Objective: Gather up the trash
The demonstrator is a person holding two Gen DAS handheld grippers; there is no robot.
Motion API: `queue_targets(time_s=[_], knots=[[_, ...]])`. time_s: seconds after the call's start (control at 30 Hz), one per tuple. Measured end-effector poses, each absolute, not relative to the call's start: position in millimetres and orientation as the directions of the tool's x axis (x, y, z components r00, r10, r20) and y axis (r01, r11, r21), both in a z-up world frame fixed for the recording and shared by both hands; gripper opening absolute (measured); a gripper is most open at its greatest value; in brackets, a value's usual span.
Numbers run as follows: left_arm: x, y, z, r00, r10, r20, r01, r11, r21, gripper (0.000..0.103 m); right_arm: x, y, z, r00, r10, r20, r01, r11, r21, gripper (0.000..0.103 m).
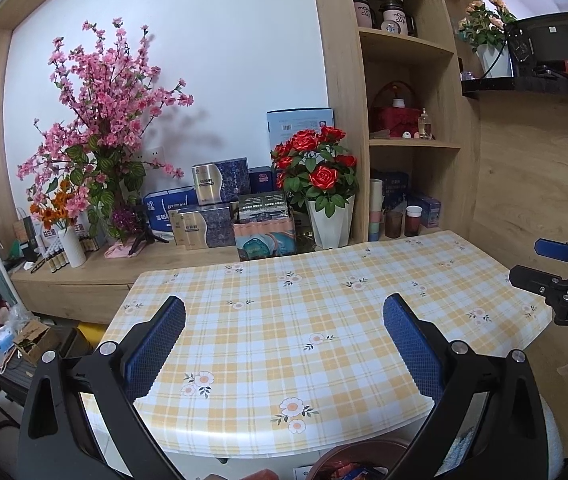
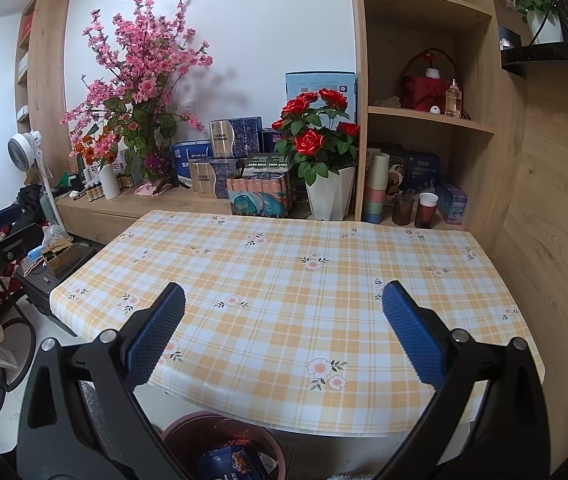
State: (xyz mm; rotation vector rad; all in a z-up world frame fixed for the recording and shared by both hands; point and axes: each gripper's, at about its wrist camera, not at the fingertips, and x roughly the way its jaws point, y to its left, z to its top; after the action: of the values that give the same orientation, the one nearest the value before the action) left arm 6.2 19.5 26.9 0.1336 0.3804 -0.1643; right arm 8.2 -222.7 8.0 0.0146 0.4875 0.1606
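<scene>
A brown round bin (image 2: pixel 220 436) stands on the floor under the table's near edge, with blue and red wrappers (image 2: pixel 236 460) inside; its rim also shows in the left wrist view (image 1: pixel 356 452). The table (image 2: pixel 284 280) has a yellow plaid flowered cloth with no trash on it. My left gripper (image 1: pixel 284 340) is open and empty above the near part of the table (image 1: pixel 284 320). My right gripper (image 2: pixel 284 328) is open and empty above the near edge, and shows from the side in the left wrist view (image 1: pixel 564 272).
Behind the table a wooden counter carries a potted red rose (image 2: pixel 320 148), pink blossom branches (image 2: pixel 144 72), boxes (image 2: pixel 260 192) and cups (image 2: pixel 424 208). Shelves (image 2: pixel 424 116) stand at right. A fan (image 2: pixel 28 148) and clutter on a stool (image 2: pixel 56 256) are at left.
</scene>
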Motion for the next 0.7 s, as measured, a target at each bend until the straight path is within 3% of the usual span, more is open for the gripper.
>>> queue_targets(time_s=[0.7], knots=[[6.5,22.6,24.5,0.911,-0.111,-0.397,0.167,0.980,0.108,0.097,7.0,-218.2,4.5,0.867,0.152,-0.474,-0.144,0.988,0.052,0.097]])
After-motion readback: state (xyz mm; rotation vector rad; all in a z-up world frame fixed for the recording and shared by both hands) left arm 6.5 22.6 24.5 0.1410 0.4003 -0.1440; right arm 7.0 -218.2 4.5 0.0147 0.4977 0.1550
